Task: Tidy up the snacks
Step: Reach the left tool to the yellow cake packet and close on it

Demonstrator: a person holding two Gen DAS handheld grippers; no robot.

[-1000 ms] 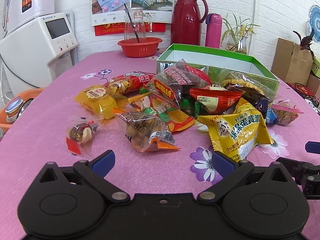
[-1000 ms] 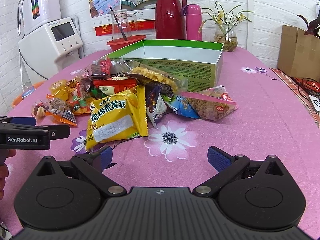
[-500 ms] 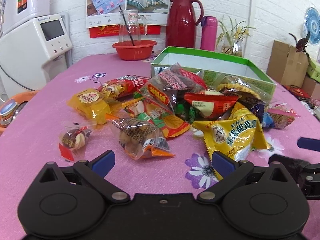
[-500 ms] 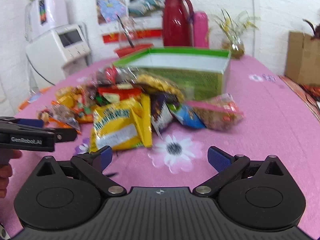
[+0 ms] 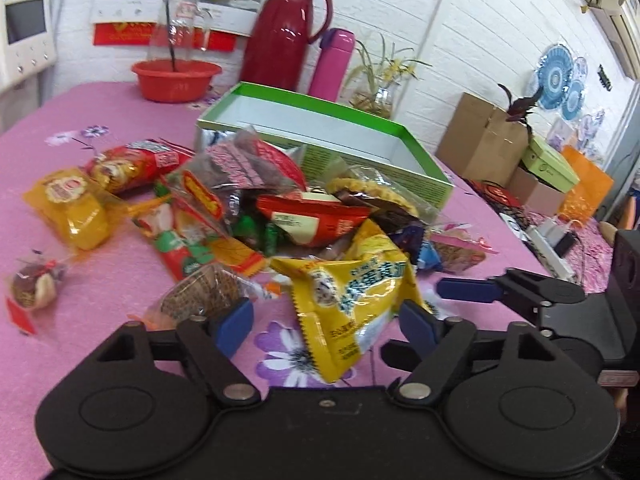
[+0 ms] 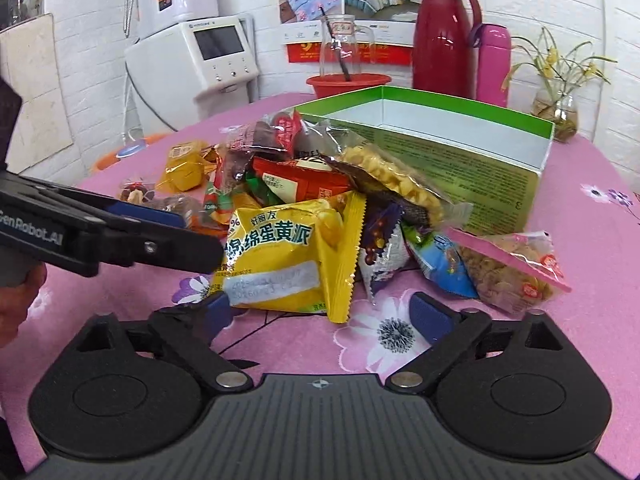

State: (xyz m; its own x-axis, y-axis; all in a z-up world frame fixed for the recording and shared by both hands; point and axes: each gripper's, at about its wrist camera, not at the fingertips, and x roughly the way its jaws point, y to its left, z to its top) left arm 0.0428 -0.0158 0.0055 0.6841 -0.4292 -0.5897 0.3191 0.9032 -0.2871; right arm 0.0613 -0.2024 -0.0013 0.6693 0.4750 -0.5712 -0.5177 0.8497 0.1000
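A heap of snack packets [image 5: 280, 208] lies on the pink flowered tablecloth in front of an open green box [image 5: 362, 120], whose white inside shows bare. A yellow egg-yolk-pie packet [image 5: 352, 296] sits at the near edge of the heap, between the fingers of my left gripper [image 5: 326, 322]. The jaws are closing and the pads stand just off the packet's sides. In the right wrist view the left gripper's fingertips [image 6: 200, 254] reach the same yellow packet [image 6: 280, 256] from the left. My right gripper [image 6: 324, 314] is open just before that packet, gripping nothing.
Behind the green box [image 6: 460, 100] stand a red thermos [image 6: 444, 36], a pink bottle [image 6: 494, 64], a red bowl [image 6: 348, 82] with a glass jug, and a flower vase [image 6: 556, 112]. A white appliance [image 6: 200, 64] stands far left. Cardboard boxes [image 5: 484, 140] and a power strip [image 5: 548, 248] are on the right.
The left gripper's jaws have narrowed and it has swung right, so the yellow packet now sits between its fingers. The right gripper has come closer to the heap.
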